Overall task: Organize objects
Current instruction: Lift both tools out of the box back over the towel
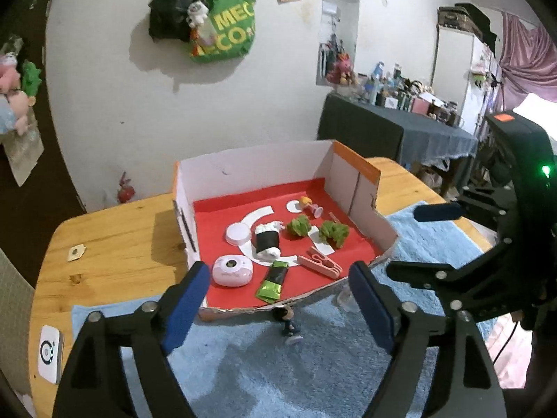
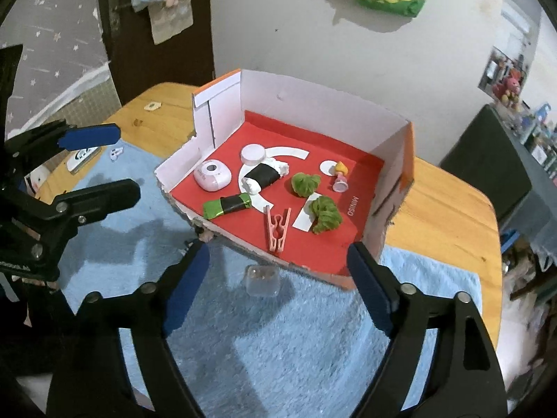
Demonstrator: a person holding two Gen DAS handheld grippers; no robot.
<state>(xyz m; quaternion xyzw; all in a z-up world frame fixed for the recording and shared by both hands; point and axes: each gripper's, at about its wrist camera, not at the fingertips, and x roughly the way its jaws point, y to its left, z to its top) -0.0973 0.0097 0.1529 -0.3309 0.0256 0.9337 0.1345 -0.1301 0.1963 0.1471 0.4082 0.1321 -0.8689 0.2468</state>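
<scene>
Both tongs stand spread with nothing between the pads: the left gripper [image 1: 278,308] and the right gripper [image 2: 278,287] hover over the blue towel [image 2: 296,341], just short of the box [image 2: 323,94]. Only the left view shows a small dark figurine [image 1: 289,324] lying on the towel at the box's torn front edge; only the right view clearly shows a clear plastic case [image 2: 263,280] on the towel there. Inside the box, on its red floor, lie a pink clothespin [image 2: 278,231], two green leafy pieces [image 2: 325,214], a black-and-white roll [image 2: 266,174], a green packet [image 2: 226,205], a pink-white oval gadget [image 2: 212,176], a round white lid [image 2: 253,154] and a tiny doll [image 2: 340,176]. The box sits on a wooden table [image 2: 449,212].
</scene>
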